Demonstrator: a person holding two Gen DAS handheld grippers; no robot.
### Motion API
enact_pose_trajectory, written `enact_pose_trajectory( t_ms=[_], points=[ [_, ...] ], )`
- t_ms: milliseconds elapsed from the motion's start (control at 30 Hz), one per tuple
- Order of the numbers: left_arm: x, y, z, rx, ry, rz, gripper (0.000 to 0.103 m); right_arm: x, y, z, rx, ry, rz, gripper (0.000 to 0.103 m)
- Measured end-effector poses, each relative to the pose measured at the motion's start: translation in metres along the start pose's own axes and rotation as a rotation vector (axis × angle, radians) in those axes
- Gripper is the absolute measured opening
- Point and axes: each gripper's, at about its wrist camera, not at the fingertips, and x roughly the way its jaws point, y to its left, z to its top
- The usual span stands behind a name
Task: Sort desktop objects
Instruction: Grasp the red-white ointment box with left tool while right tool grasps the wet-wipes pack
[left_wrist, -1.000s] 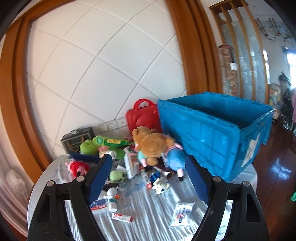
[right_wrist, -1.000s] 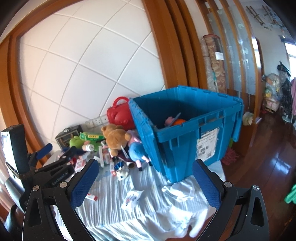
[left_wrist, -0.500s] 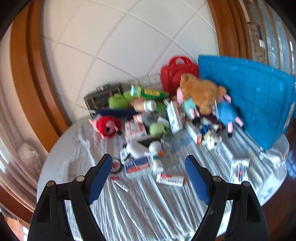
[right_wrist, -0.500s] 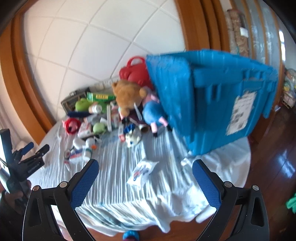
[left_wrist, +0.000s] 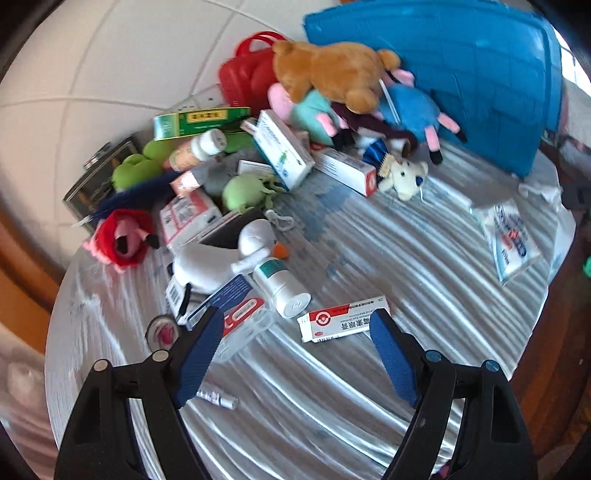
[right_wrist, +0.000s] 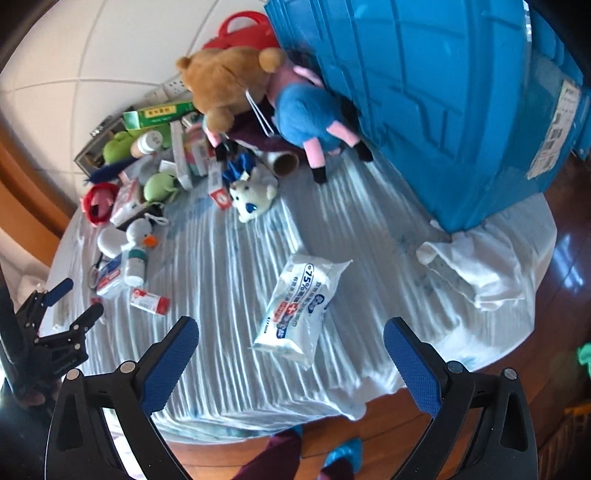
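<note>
A heap of toys and medicine boxes lies on a round table with a pale striped cloth (left_wrist: 369, 387). My left gripper (left_wrist: 297, 328) hangs open above a red-and-white medicine box (left_wrist: 343, 323), with a white pill bottle (left_wrist: 282, 286) and a white duck plush (left_wrist: 221, 258) just beyond. My right gripper (right_wrist: 291, 338) is open over a white wet-wipes pack (right_wrist: 301, 306) near the table's front edge. A brown teddy bear (right_wrist: 227, 83) and a blue pig plush (right_wrist: 306, 110) lean on the blue crate (right_wrist: 443, 92). The left gripper (right_wrist: 66, 310) shows at the right wrist view's left edge.
A red case (left_wrist: 251, 70), a green box (left_wrist: 199, 122), green plush toys (left_wrist: 247, 188), a red plush (left_wrist: 123, 236) and a small white bear (left_wrist: 402, 177) crowd the back. A wet-wipes pack (left_wrist: 513, 236) lies right. Cloth hangs over the table's edge above wooden floor (right_wrist: 572, 258). A person's foot (right_wrist: 343, 454) stands below.
Both grippers have come down and tilted toward the table. The wall and room have left view, and the tabletop objects now fill both views, much closer.
</note>
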Motion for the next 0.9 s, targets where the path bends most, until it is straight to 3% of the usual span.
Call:
enact_pose_trajectory(
  t_ms=[300, 467, 633, 733, 767, 900],
  points=[
    [0.051, -0.002, 0.009, 0.235, -0.004, -0.227, 0.081, 0.052, -0.005, -0.001, 0.118, 0.105, -0.077, 0.102],
    [0.064, -0.013, 0.006, 0.442, -0.018, -0.403, 0.081, 0.071, -0.005, -0.005, 0.123, 0.110, -0.149, 0.102],
    [0.080, -0.022, -0.004, 0.617, 0.024, -0.578, 0.063, 0.086, -0.006, -0.008, 0.138, 0.126, -0.169, 0.102],
    [0.087, -0.012, -0.002, 0.621, 0.039, -0.676, 0.055, 0.088, -0.001, -0.010, 0.126, 0.113, -0.188, 0.102],
    [0.089, -0.009, 0.000, 0.627, 0.052, -0.702, 0.046, 0.087, 0.001, -0.011, 0.118, 0.099, -0.190, 0.102],
    [0.088, -0.001, 0.001, 0.645, 0.063, -0.725, 0.027, 0.087, 0.000, -0.014, 0.125, 0.072, -0.207, 0.101]
  ],
)
